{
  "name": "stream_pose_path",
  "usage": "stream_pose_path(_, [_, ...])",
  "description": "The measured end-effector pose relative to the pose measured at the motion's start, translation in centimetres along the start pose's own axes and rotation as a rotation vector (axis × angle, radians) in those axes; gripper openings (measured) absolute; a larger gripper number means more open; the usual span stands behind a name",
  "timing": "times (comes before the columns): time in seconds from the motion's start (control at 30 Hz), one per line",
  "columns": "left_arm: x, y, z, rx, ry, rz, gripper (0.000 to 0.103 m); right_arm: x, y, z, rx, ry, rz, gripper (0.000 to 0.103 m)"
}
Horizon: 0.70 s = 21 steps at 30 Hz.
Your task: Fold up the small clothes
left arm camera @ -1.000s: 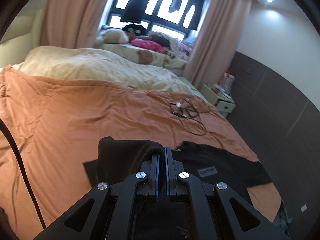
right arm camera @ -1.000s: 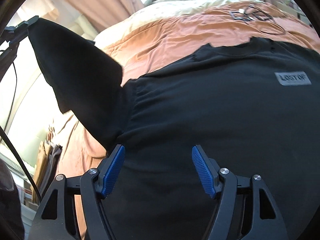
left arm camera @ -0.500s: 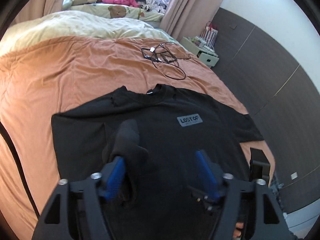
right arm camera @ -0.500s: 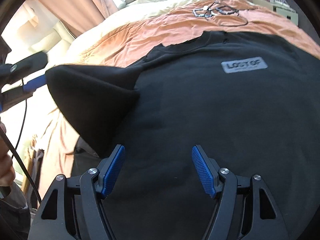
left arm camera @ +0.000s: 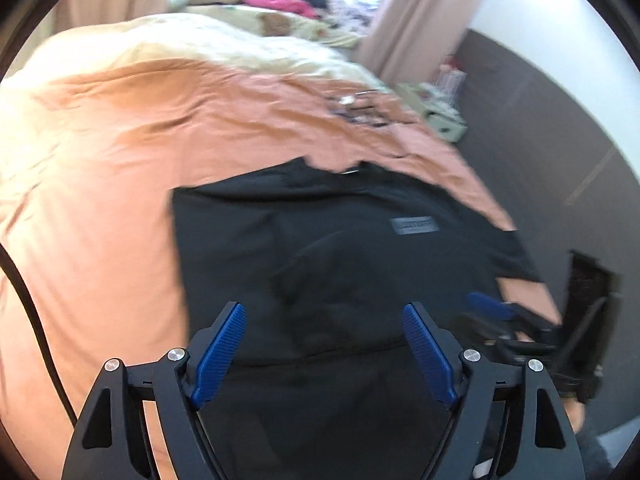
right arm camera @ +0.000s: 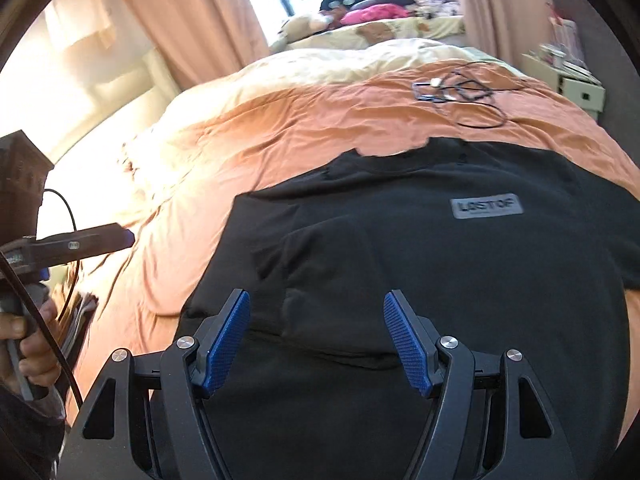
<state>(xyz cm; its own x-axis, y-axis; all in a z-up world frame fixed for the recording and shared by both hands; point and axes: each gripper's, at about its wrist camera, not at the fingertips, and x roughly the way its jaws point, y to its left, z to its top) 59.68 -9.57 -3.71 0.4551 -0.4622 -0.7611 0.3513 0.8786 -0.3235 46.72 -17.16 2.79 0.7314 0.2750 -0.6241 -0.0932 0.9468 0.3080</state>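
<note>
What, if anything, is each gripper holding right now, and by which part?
Nothing is held. The left gripper has just been opening, with no cloth between its jaws; the right gripper is open too. The black T-shirt lies on the bed, its sleeve folded in.

Sleeve (right arm camera: 320,264) now dropped flat onto shirt (right arm camera: 500,280), left tool (left arm camera: 324,354) freshly opened.

Black tongs (right arm camera: 316,340) — ribbed blue pads (right arm camera: 228,338), silver screws.
</note>
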Motion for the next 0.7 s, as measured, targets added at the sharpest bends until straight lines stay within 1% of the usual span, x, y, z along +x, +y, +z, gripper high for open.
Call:
stream_pose_path(0.03, [0.1,0.6,-0.4,-0.009,0.007,0.015,0.073,0.5,0.3,-0.1,-0.009,0.014,0.003,0.068])
stream_pose_path(0.07, [0.4,1.4,-0.8,-0.021,0.02,0.033,0.07,1.2,0.7,-0.2,-0.022,0.032,0.003,0.068])
stream_pose_path(0.13, [1.0,2.8,-1.6,-0.042,0.043,0.07,0.059,3.2,1.6,-0.4,-0.048,0.081,0.002,0.068])
stream_pose_path(0.23, [2.1,4.6,-2.7,-0.076,0.076,0.102,0.048,6.0,2.7,-0.6,-0.063,0.145,0.015,0.068])
stream_pose_path(0.3, [3.1,5.7,-3.4,-0.091,0.103,0.114,0.044,7.8,3.4,-0.6,-0.067,0.179,0.023,0.068])
stream_pose_path(0.4, [4.5,7.0,-4.5,-0.105,0.133,0.125,0.043,10.6,4.4,-0.1,-0.076,0.222,0.037,0.068])
stream_pose_path(0.47, [5.2,7.6,-5.0,-0.116,0.146,0.123,0.043,11.9,5.4,0.3,-0.089,0.245,0.024,0.068])
stream_pose_path(0.57, [6.2,8.4,-5.7,-0.128,0.162,0.127,0.043,14.5,5.9,0.8,-0.097,0.284,0.005,0.068])
stream_pose_path(0.63, [6.8,9.0,-6.1,-0.138,0.172,0.126,0.043,16.5,6.3,0.7,-0.105,0.318,-0.043,0.068])
stream_pose_path(0.7, [7.3,9.4,-6.4,-0.145,0.183,0.126,0.043,18.1,6.6,0.7,-0.108,0.328,-0.09,0.068])
